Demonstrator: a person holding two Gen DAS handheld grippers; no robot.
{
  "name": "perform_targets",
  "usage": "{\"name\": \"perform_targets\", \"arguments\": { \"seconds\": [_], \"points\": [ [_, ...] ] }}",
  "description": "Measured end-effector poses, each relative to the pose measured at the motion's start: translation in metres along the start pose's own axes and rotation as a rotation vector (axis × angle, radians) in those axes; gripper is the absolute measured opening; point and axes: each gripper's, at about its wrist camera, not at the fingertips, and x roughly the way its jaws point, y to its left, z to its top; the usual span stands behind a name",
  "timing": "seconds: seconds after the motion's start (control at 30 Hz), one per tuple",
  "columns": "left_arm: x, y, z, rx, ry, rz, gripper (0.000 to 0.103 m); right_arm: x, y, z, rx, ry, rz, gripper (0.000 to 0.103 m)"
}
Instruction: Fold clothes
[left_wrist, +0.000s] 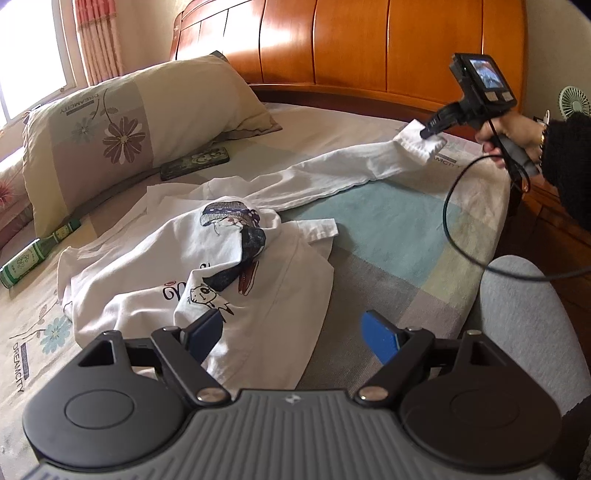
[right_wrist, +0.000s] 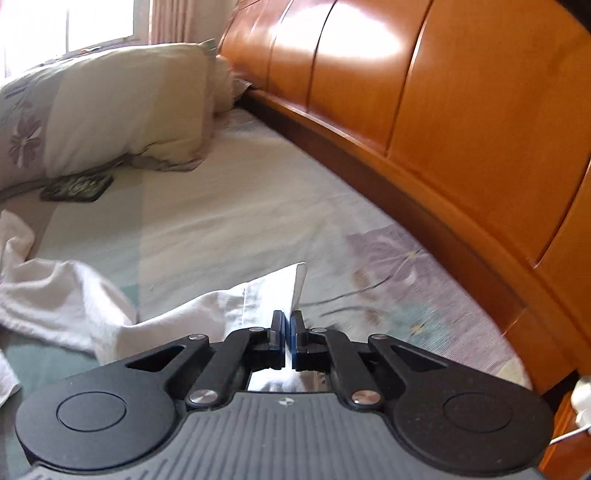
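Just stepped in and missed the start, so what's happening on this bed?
A person is folding a white long-sleeved shirt with a cartoon print on the bed's pastel patchwork sheet. The right gripper is shut on the sleeve's cuff, with that sleeve stretched toward the wooden headboard. The left gripper hangs open over the crumpled body.

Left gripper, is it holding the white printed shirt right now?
No, the left gripper is open above the white printed shirt, its blue pads apart and empty.
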Motion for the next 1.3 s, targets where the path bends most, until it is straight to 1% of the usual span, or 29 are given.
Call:
{"name": "perform_targets", "arguments": {
  "seconds": [0.1,0.2,0.27,0.37,0.43,0.47,0.5,0.53,0.57,0.6,0.63,0.73,0.77,0.8,0.83,0.9,0.93,0.97,1.0,1.03,1.1,1.13,1.17,1.2,1.3],
  "points": [
    [0.001,0.002,-0.001,-0.008,0.006,0.005,0.083,0.006,-0.018,0.024,-0.014,-0.029,-0.103,0.004],
    [0.002,0.005,-0.001,-0.014,0.012,0.019,0.083,0.013,-0.025,0.038,-0.057,-0.042,-0.182,0.004],
    [0.003,0.009,-0.002,-0.021,0.015,0.027,0.083,0.018,-0.028,0.044,-0.09,-0.044,-0.24,0.004],
    [0.003,0.013,-0.003,-0.032,0.017,0.034,0.083,0.03,-0.038,0.046,-0.069,-0.023,-0.304,0.004],
    [0.004,0.016,-0.003,-0.037,0.018,0.037,0.083,0.039,-0.043,0.044,-0.03,0.031,-0.308,0.005],
    [0.004,0.017,-0.003,-0.039,0.018,0.036,0.083,0.038,-0.038,0.043,-0.029,0.027,-0.293,0.006],
    [0.006,0.018,-0.004,-0.041,0.02,0.034,0.083,0.037,-0.034,0.041,-0.027,0.023,-0.279,0.012],
    [0.007,0.018,-0.003,-0.041,0.02,0.035,0.083,0.036,-0.029,0.039,-0.026,0.018,-0.264,0.016],
    [0.008,0.019,-0.003,-0.041,0.02,0.035,0.083,0.033,-0.019,0.038,-0.039,0.01,-0.246,0.023],
    [0.009,0.019,-0.003,-0.041,0.021,0.036,0.083,0.03,-0.009,0.038,-0.051,0.001,-0.225,0.024],
    [0.009,0.019,-0.003,-0.04,0.019,0.035,0.083,0.028,-0.001,0.037,-0.048,-0.003,-0.171,0.024],
    [0.009,0.021,-0.004,-0.044,0.015,0.03,0.083,0.022,0.034,0.04,-0.039,0.011,0.058,0.025],
    [0.009,0.022,-0.005,-0.047,0.015,0.03,0.083,0.018,0.049,0.038,-0.051,0.019,0.119,0.027],
    [0.009,0.023,-0.006,-0.05,0.015,0.031,0.083,0.015,0.064,0.037,-0.062,0.026,0.181,0.031],
    [0.008,0.024,-0.007,-0.055,0.016,0.034,0.083,0.011,0.079,0.035,-0.074,0.034,0.241,0.033],
    [0.008,0.027,-0.01,-0.063,0.021,0.039,0.083,-0.001,0.114,0.028,-0.116,0.039,0.347,0.044],
    [0.007,0.029,-0.012,-0.069,0.022,0.043,0.083,-0.007,0.131,0.024,-0.142,0.044,0.394,0.047],
    [0.005,0.031,-0.015,-0.076,0.024,0.048,0.083,-0.014,0.147,0.018,-0.166,0.046,0.434,0.052],
    [0.003,0.033,-0.017,-0.084,0.025,0.051,0.083,-0.024,0.162,0.011,-0.193,0.051,0.469,0.058],
    [0.001,0.036,-0.02,-0.091,0.026,0.054,0.083,-0.031,0.177,0.006,-0.224,0.057,0.501,0.062],
    [-0.004,0.042,-0.027,-0.106,0.031,0.072,0.083,-0.051,0.207,-0.006,-0.279,0.051,0.555,0.075],
    [-0.006,0.045,-0.03,-0.114,0.035,0.085,0.083,-0.061,0.219,-0.012,-0.308,0.053,0.577,0.078],
    [-0.008,0.048,-0.034,-0.122,0.038,0.099,0.086,-0.071,0.231,-0.018,-0.338,0.053,0.596,0.082],
    [-0.011,0.051,-0.038,-0.132,0.039,0.112,0.089,-0.08,0.242,-0.024,-0.363,0.045,0.611,0.084],
    [-0.022,0.063,-0.052,-0.176,0.033,0.133,0.09,-0.108,0.272,-0.043,-0.471,0.043,0.668,0.087]
  ]
}}
